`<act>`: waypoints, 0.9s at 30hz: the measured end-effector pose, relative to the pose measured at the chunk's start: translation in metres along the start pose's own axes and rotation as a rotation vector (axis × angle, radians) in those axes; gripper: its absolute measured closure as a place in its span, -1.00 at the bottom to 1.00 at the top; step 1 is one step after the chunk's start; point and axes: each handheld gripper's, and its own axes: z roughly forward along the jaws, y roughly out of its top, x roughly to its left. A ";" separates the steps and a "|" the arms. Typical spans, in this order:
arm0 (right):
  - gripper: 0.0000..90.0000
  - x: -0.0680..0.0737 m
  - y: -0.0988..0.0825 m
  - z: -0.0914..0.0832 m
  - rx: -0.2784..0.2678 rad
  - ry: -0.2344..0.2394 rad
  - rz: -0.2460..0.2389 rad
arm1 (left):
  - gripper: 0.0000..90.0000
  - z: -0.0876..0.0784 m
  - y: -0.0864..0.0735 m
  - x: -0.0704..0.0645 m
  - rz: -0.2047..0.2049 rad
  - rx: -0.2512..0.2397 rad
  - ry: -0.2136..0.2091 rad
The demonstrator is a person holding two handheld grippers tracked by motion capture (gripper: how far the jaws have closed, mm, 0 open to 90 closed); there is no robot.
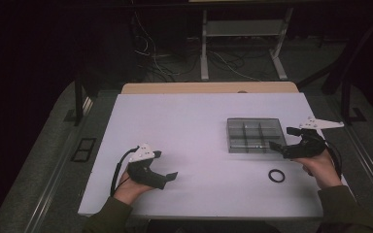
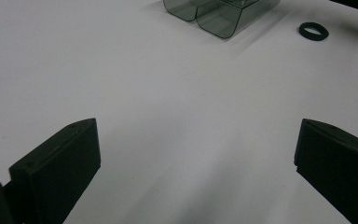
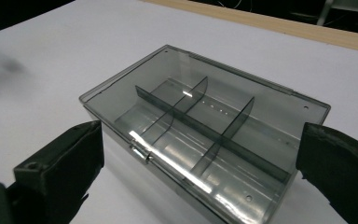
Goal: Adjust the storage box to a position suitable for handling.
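A smoky clear plastic box (image 1: 255, 135) with inner dividers lies right of the middle of the white table (image 1: 184, 126), and its compartments look bare. A black ring (image 1: 276, 175) lies flat on the table in front of it. My right gripper (image 1: 281, 138) is at the box's right front corner, open, its jaws apart with nothing held. Its own view looks down on the box (image 3: 205, 126) and a small clasp (image 3: 140, 151) between the spread jaws of the right gripper (image 3: 200, 172). My left gripper (image 1: 166, 165) rests open at the front left. In its own view the left gripper (image 2: 196, 158) faces the box (image 2: 219, 14) and ring (image 2: 313, 31) far off.
A wooden strip (image 1: 209, 87) runs along the table's far edge. Beyond it, a desk's metal legs (image 1: 204, 53) and loose cables (image 1: 160, 63) lie on the floor. The front table edge is just under both hands. White tabletop stretches between the two grippers.
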 end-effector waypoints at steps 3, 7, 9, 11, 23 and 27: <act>-0.99 -0.005 0.002 0.003 0.000 -0.005 0.005 | -1.00 0.000 0.000 0.000 0.000 -0.001 0.002; -0.99 -0.010 0.005 0.007 0.005 -0.021 0.005 | -1.00 0.000 0.000 0.000 0.003 -0.001 0.000; -0.99 -0.013 0.006 0.008 0.003 -0.024 0.010 | -1.00 0.000 0.000 0.000 0.002 -0.001 0.001; -0.96 -0.016 0.008 0.009 0.005 -0.033 0.014 | -1.00 0.001 0.000 0.000 0.001 -0.002 0.001; -0.69 -0.037 0.016 0.013 -0.002 -0.031 0.041 | -1.00 0.001 0.000 -0.001 -0.001 -0.005 0.002; -0.66 -0.044 0.019 0.014 0.006 -0.043 0.045 | -1.00 0.001 0.000 -0.001 -0.003 -0.004 0.001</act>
